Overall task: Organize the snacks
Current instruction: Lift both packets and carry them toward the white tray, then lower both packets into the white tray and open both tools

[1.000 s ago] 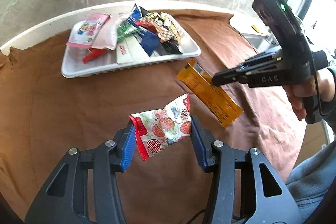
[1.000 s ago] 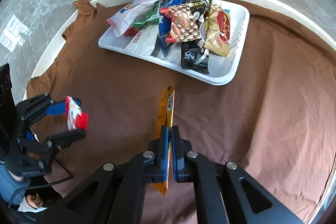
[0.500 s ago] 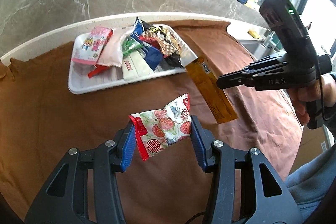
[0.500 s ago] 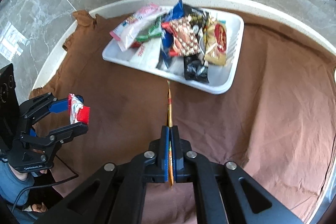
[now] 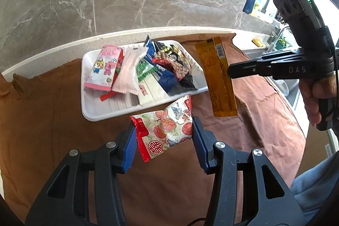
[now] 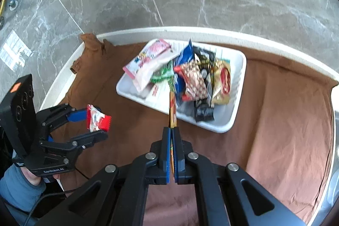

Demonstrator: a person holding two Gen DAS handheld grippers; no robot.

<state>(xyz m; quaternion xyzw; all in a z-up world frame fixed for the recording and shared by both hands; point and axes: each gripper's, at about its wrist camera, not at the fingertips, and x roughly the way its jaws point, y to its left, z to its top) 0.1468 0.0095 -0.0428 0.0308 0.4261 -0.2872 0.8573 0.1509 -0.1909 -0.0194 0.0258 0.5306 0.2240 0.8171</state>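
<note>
I'm holding the bar (image 6: pixel 172 107) clenched in the right hand-held gripper (image 6: pixel 172 137), its long axis pointing at the tray (image 6: pixel 237 111) mid-frame; the left hand-held gripper (image 5: pixel 163 137) is gripping the packet (image 5: pixel 167 130).

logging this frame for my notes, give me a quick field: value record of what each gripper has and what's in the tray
left gripper: shut on red-and-white lychee-print snack packet, held above the cloth
right gripper: shut on long orange snack bar, hanging edge-down
white tray: piled with mixed snack packets, pink cartoon packet at one end
surface: brown cloth over white counter
</note>
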